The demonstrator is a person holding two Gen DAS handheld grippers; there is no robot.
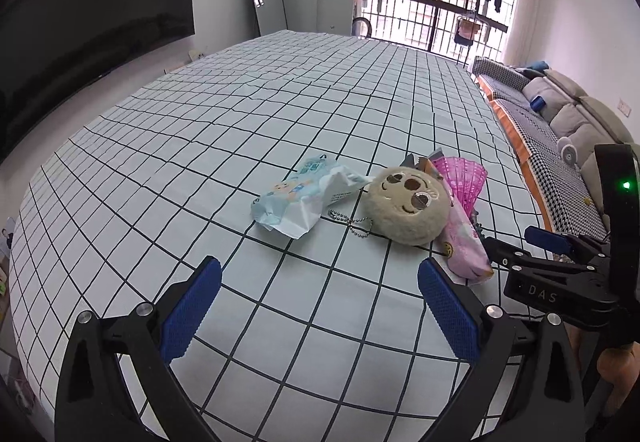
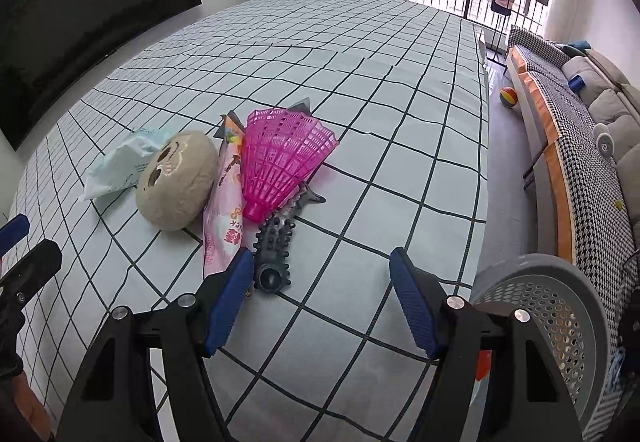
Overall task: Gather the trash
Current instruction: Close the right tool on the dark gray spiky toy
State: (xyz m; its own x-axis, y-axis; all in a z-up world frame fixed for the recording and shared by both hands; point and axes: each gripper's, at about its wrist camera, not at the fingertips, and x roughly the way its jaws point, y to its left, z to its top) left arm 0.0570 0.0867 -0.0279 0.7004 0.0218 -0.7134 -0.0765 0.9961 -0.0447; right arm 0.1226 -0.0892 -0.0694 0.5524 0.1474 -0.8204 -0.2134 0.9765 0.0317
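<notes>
Both grippers over the checked counter, jaws apart and empty.

Bare cloth lies under the left gripper (image 1: 320, 284); the right gripper (image 2: 322, 274) has the spiked grey toy (image 2: 273, 242) by its left finger and a grey perforated basket (image 2: 560, 306) off the right edge. Beyond: pink wrapper (image 2: 222, 218), plush head (image 1: 412, 202), pink shuttlecock (image 2: 280, 162), blue-white wrapper (image 1: 296, 198). Further back, open counter.

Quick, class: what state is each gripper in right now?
Left gripper: open, holding nothing.
Right gripper: open, holding nothing.
</notes>
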